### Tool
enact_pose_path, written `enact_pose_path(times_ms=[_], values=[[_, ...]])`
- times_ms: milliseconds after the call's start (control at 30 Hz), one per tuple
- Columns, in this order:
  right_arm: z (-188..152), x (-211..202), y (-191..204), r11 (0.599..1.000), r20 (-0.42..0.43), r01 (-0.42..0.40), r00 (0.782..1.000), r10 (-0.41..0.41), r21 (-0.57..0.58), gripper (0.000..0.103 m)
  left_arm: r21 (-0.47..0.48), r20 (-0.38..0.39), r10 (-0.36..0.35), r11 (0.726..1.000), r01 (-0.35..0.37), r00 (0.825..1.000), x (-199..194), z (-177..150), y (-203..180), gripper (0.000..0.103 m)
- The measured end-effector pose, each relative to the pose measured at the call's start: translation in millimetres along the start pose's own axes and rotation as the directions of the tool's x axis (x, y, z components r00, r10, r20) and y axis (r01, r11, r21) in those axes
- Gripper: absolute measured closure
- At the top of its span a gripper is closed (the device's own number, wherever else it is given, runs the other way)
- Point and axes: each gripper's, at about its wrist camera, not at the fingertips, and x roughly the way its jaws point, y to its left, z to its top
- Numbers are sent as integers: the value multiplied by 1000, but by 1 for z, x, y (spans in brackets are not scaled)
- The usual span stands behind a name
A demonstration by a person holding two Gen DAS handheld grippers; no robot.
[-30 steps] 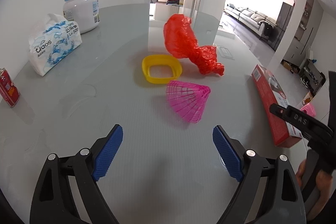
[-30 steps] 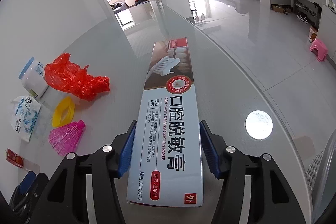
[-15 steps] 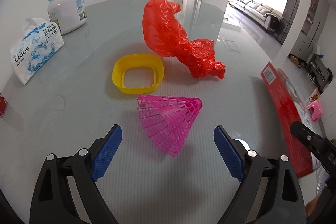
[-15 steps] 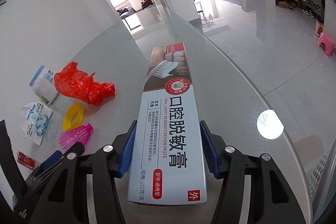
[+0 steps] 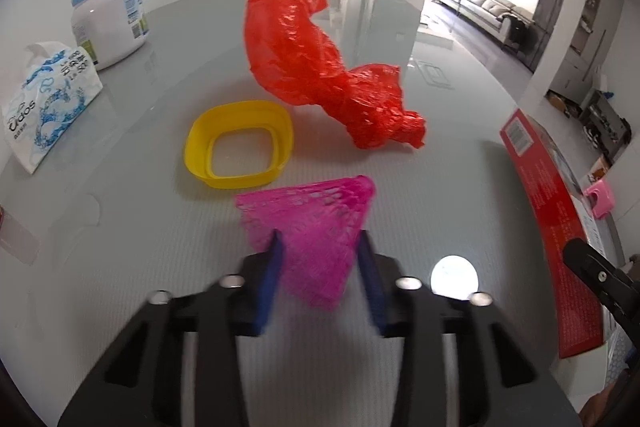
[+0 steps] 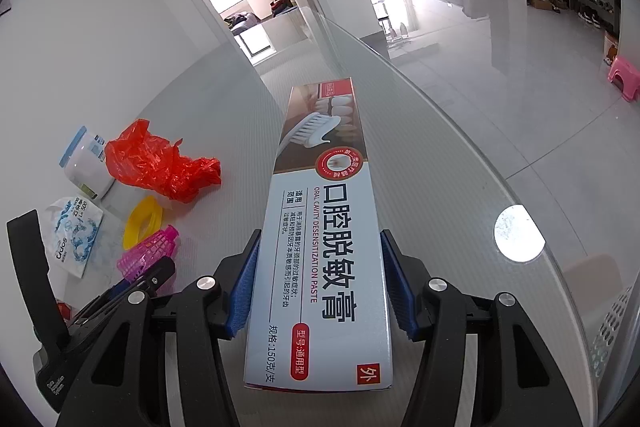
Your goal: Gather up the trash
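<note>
Two pieces of trash are in the claws; none is seen deposited, and no bin can be identified for certain in either view. Going left to right on the pale glass counter: a white and blue soft tissue pack and a white plastic jar with a blue lid stand at the far left, probably not trash. A yellow plastic square ring and a crumpled red plastic bag lie loose mid-counter, uncollected.

Left claw: its blue pads are closed in on the pink plastic mesh cone, which lies on its side just in front of the ring; motion blur leaves firm contact uncertain. The mesh looks thin and crushable.

Right claw: clamped on the long white and red cardboard toothpaste box, gripped near its near end, level, pointing forward over the counter's right edge. The box appears intact and rigid.

Judgement: early stage; the bag and ring at least remain.
</note>
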Motion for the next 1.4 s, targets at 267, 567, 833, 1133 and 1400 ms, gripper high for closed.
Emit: enact_pose_path(times_ms=[267,567,833,1133,1400], values=[[-4,-2,1,1000,11,5,1000,-5,-11,48,34,43,-19,999,17,999,-18,-7,-6,95],[-14,-15,-4,999,33,38,999,-37,-8,48,52,110,-16,999,10,994,-50,-20,-1,95],[-29,-46,-12,1000,57,27,998,-27,8,49,41,129,-69,997,64,989,-82,-44,13,95],[-49,-81,-22,1000,68,8,998,-8,-12,50,54,148,-94,995,87,985,-115,-74,10,95],[-64,-105,-36,1000,80,11,997,-10,-14,50,101,156,-138,987,123,978,-133,-86,-16,95]])
